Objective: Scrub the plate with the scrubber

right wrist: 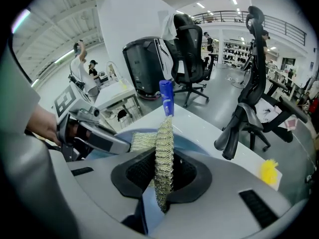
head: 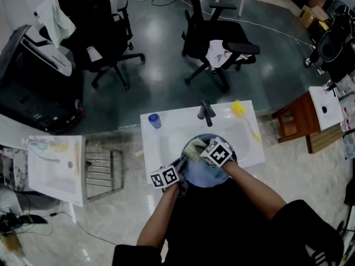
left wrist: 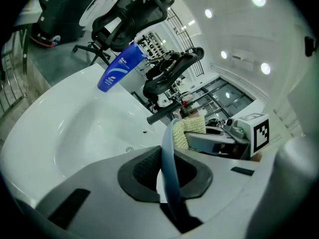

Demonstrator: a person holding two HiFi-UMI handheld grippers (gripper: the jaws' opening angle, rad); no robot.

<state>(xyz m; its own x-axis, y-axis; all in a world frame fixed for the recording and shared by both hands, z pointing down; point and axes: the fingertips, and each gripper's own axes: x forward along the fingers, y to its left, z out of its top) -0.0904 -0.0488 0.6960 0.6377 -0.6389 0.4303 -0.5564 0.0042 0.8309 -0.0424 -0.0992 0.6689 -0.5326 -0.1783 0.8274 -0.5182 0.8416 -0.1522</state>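
We start with the white rectangular sink unit [head: 166,143], which stands in the middle of the scene directly in front of the person. Two black office chairs [head: 216,35] stand on the grey floor beyond its far side.

The round blue plate [head: 205,173] is held above the near part of the basin, its face turned up towards the head view. Its left edge is between the jaws of the left gripper [head: 178,176]. In the left gripper view we see the jaws pressed together on the plate rim, which runs edge-on between the two dark pads.

The right gripper [head: 198,153] comes in from the right and points steeply down at the far part of the plate. In the right gripper view its jaws pinch the yellow-green woven mesh scrubber [right wrist: 163,158], which stands upright between the pads. A fold of the scrubber extends to the left past the jaws and lies on the plate's face, near the far left part of the rim.

The black tap [head: 206,112] stands at the middle of the sink's far edge. The blue plastic bottle [head: 155,121] stands on the far left corner of the sink top. A small yellow object [head: 238,108] lies on the far right corner, well apart from the plate.
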